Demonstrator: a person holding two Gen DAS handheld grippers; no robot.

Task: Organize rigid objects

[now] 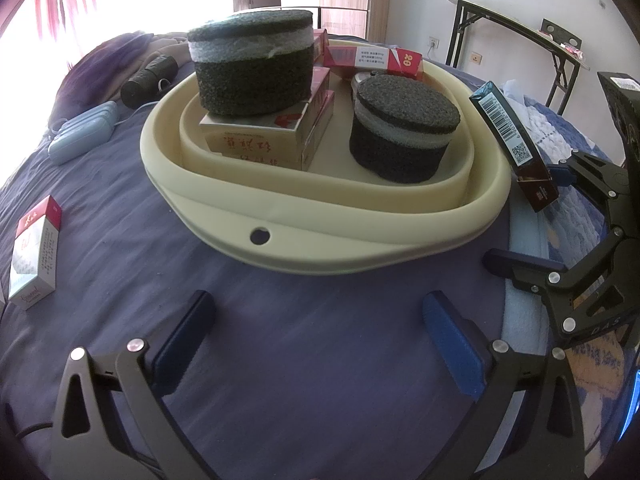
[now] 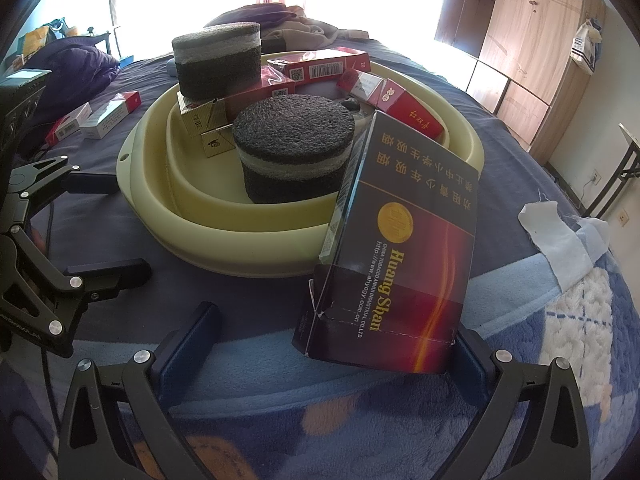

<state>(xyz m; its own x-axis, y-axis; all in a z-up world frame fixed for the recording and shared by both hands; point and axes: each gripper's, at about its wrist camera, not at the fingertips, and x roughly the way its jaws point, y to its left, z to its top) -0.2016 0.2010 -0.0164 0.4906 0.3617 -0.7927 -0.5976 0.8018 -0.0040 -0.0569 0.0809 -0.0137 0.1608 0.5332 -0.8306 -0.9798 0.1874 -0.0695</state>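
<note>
Left wrist view: The left gripper (image 1: 316, 340) hovers over the dark blue bedspread (image 1: 280, 360) with its fingers spread wide and nothing between them. Directly ahead sits a cream oval basin (image 1: 320, 240) with a small hole in its near wall. Inside it, a large black foam cylinder (image 1: 252, 64) rests on a stack of cigarette cartons (image 1: 260, 136) at the left side, and a smaller black foam cylinder (image 1: 404, 132) stands on the basin floor at the right. Red cigarette packs (image 1: 372, 58) lie along the far rim. A white-and-red cigarette pack (image 1: 34, 256) stands on the bedspread near its left edge, well apart from the basin. At the right, the right gripper (image 1: 532, 224) appears with a dark cigarette box (image 1: 512, 144) tilted against its upper finger, just beside the basin's right rim.

Right wrist view: The right gripper (image 2: 332, 340) has its fingers spread; the dark Huang Shan cigarette box (image 2: 404, 248) leans upright against the right finger only, with a clear gap to the left finger (image 2: 192, 344). The box stands over the patterned blanket (image 2: 560, 320), just in front of the basin's (image 2: 224, 236) near rim. The left gripper (image 2: 104, 228), fingers apart, is at the left edge. Loose cigarette packs (image 2: 100, 116) lie on the bedspread left of the basin.
</note>
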